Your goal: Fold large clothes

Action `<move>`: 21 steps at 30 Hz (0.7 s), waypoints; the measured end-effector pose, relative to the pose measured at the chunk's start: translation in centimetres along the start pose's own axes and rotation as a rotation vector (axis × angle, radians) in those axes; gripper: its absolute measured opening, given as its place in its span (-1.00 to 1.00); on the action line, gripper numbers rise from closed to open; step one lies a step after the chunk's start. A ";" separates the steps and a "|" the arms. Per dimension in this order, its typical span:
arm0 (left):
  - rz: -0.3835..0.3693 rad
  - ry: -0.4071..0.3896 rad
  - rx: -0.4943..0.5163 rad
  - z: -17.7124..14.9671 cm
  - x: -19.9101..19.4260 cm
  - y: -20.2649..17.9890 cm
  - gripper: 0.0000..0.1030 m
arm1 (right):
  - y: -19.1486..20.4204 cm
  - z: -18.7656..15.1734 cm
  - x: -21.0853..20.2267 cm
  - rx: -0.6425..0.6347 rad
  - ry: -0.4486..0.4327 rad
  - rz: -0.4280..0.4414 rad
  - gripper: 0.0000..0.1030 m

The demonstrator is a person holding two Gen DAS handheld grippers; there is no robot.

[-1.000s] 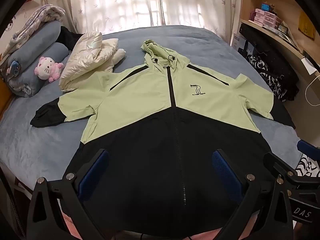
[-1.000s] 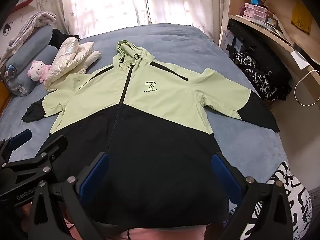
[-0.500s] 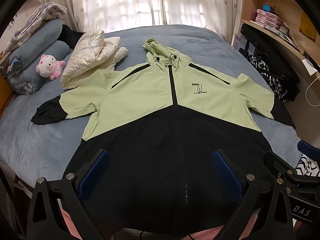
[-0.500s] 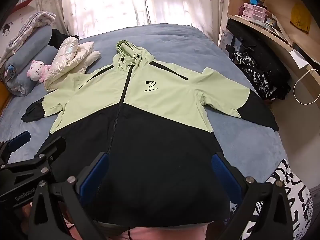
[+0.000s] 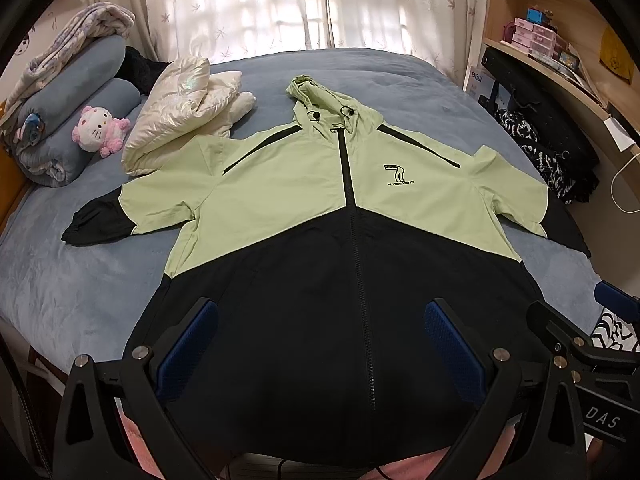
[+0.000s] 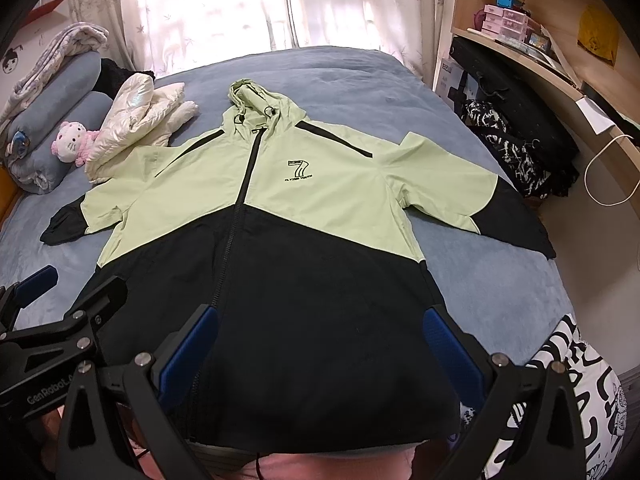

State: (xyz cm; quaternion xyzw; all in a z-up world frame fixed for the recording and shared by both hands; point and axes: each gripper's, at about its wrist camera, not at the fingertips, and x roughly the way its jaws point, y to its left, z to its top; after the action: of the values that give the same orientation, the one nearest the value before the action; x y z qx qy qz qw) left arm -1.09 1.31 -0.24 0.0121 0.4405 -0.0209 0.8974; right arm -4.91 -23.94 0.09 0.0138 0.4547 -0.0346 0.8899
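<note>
Jacket (image 5: 344, 240) lies flat, front up, zipped, spread across the blue bed (image 5: 72, 296), hood (image 5: 320, 108) pointing toward the curtained window (image 5: 280, 0), hem at the near edge of the bed. Upper half is light green, lower half black, sleeves out to both sides with black cuffs; small "7" logo (image 5: 396, 174) on the chest beside the zipper. Left gripper (image 5: 320, 344) hangs above the black lower part near the hem, jaws wide apart, blue pads (image 5: 188, 344) empty, not touching the fabric as far as I can tell. Right gripper (image 6: 316, 344) same story: jaws spread wide, nothing between them, over the black hem area a bit toward the jacket's right-hand side of the frame. Each camera catches the other tool at its edge: right one at the lower right of the left wrist view, left one at the lower left of the right wrist view. Cream puffer jacket (image 5: 180, 116) sits folded on the bed just beside the green left-of-frame sleeve, near the hood. Pink-and-white plush cat (image 5: 100, 130) leans against rolled grey-blue bedding (image 5: 68, 120) at the far left. Wooden shelf unit (image 6: 560, 52) with small boxes runs along the right wall, dark patterned clothes (image 6: 516, 152) piled below it. Black-and-white patterned fabric (image 6: 568, 396) shows at the lower right corner of the right wrist view.
</note>
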 end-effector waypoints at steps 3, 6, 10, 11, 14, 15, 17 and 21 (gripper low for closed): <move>-0.001 0.001 -0.001 -0.1 0.0 0.1 0.98 | -0.1 0.0 0.0 0.001 -0.001 0.000 0.99; 0.000 0.000 0.000 -0.1 0.0 0.1 0.98 | 0.0 0.0 0.0 0.000 0.000 0.001 0.99; -0.001 0.002 0.001 0.0 0.0 0.2 0.98 | 0.1 0.1 0.0 -0.002 -0.001 -0.001 0.99; -0.001 0.001 0.000 0.0 0.0 0.2 0.98 | 0.0 0.0 0.1 -0.002 -0.001 -0.001 0.99; 0.001 -0.002 0.000 -0.1 -0.1 0.4 0.98 | 0.1 0.0 0.0 0.000 0.000 0.000 0.99; 0.002 -0.003 -0.002 -0.2 -0.2 0.5 0.98 | 0.1 0.0 0.0 0.000 -0.001 -0.001 0.99; 0.005 -0.004 -0.002 -0.2 -0.4 0.6 0.98 | 0.2 0.0 0.0 0.000 -0.002 -0.002 0.99; 0.008 -0.004 0.000 -0.2 -0.5 0.7 0.98 | 0.1 0.1 -0.1 -0.001 -0.003 -0.001 0.99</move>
State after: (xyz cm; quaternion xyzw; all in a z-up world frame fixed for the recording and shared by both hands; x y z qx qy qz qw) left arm -1.58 2.04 0.04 0.0135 0.4386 -0.0174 0.8984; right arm -4.87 -23.82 0.19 0.0130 0.4534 -0.0349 0.8906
